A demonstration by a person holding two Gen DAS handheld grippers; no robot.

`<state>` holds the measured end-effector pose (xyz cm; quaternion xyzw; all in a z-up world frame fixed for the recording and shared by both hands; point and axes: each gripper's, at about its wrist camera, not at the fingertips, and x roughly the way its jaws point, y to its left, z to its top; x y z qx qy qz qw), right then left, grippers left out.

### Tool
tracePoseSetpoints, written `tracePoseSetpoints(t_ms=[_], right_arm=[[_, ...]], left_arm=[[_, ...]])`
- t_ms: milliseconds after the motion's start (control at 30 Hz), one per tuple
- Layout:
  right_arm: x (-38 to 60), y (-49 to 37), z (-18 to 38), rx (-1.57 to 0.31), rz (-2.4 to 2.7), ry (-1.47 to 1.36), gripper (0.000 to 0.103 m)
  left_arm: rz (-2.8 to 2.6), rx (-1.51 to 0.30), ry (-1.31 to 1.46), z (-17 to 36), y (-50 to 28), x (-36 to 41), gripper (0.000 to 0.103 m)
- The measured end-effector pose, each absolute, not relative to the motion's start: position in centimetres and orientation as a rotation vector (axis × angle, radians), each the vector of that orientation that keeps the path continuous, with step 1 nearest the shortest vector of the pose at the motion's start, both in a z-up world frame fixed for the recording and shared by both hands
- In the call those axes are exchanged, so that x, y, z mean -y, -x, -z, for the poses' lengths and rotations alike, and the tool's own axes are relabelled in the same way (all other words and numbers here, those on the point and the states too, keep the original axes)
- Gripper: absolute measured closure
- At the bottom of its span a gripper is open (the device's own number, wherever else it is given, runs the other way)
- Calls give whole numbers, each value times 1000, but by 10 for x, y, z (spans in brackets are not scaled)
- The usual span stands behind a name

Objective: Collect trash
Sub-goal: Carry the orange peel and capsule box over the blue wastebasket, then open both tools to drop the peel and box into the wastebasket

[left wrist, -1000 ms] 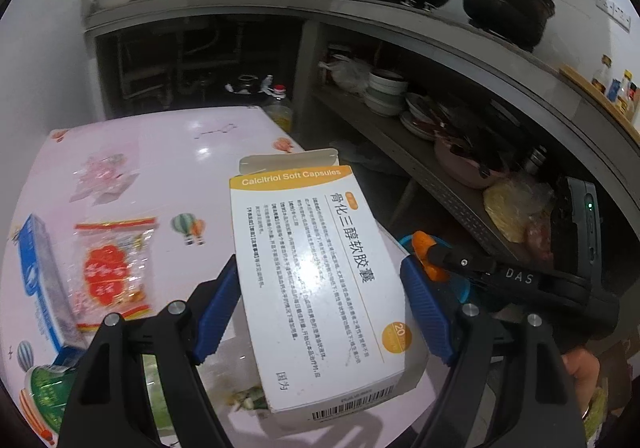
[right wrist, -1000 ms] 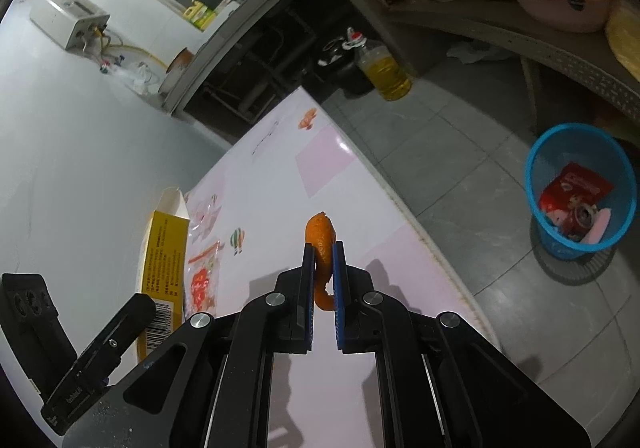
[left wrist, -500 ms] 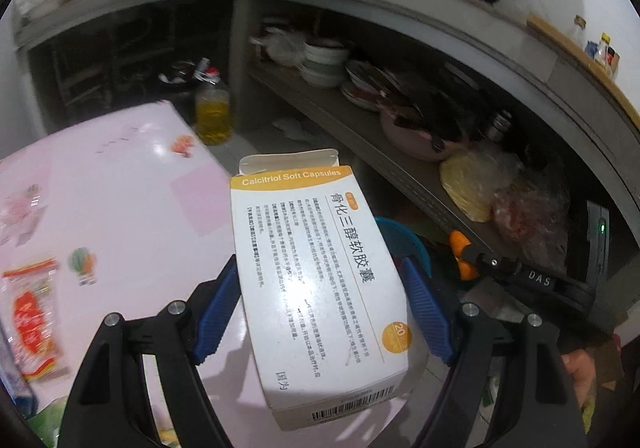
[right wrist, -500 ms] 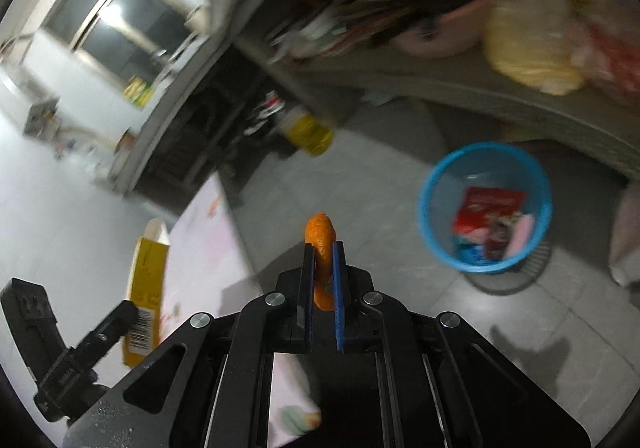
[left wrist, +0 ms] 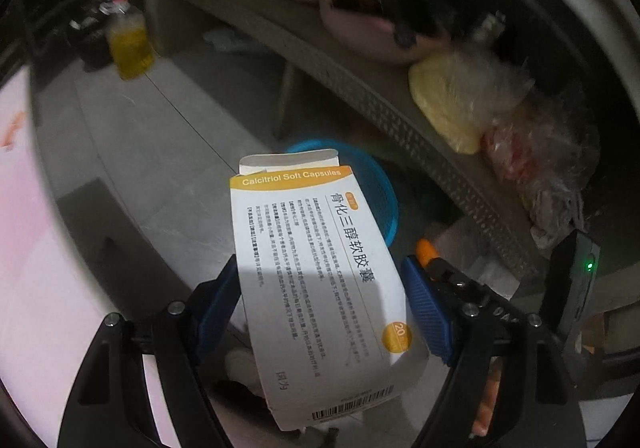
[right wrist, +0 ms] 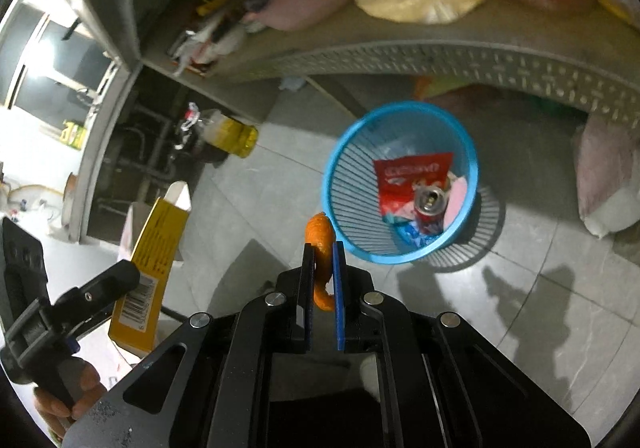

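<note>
Both hands swung off the bench (left wrist: 24, 208) since the last look, now over the floor by the bin (right wrist: 404, 184). Your L gripper (left wrist: 320, 304) is clamped on the box (left wrist: 316, 288), blue fingers (left wrist: 424, 316) pressing both sides, box hanging in front of the bin w/ its flap up. R gripper (right wrist: 322, 276) is pinched tight on the peel (right wrist: 320, 248), just short of the bin rim. Bin sits on the floor under the shelf (right wrist: 440, 52), a can (right wrist: 430, 208) & red wrapper (right wrist: 412, 176) inside.
</note>
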<state>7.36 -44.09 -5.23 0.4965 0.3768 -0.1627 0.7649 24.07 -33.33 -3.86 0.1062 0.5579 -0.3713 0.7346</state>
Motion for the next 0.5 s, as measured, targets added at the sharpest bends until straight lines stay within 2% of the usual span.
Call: tracePoseSetpoints(t_ms=[133, 233, 267, 333, 500], right_arm=[[456, -90, 69, -841, 374, -1093, 95], [471, -104, 79, -830, 400, -1081, 88], [477, -110, 85, -831, 425, -1065, 74], [485, -119, 98, -843, 450, -1041, 58], [486, -109, 120, -888, 478, -1044, 58]], left_arm=[[812, -1298, -267, 62, -259, 375, 26], [812, -1301, -243, 76, -276, 403, 24], [806, -1303, -249, 80, -281, 409, 19], [780, -1306, -265, 91, -289, 421, 17], [806, -1332, -245, 96, -292, 417, 17]])
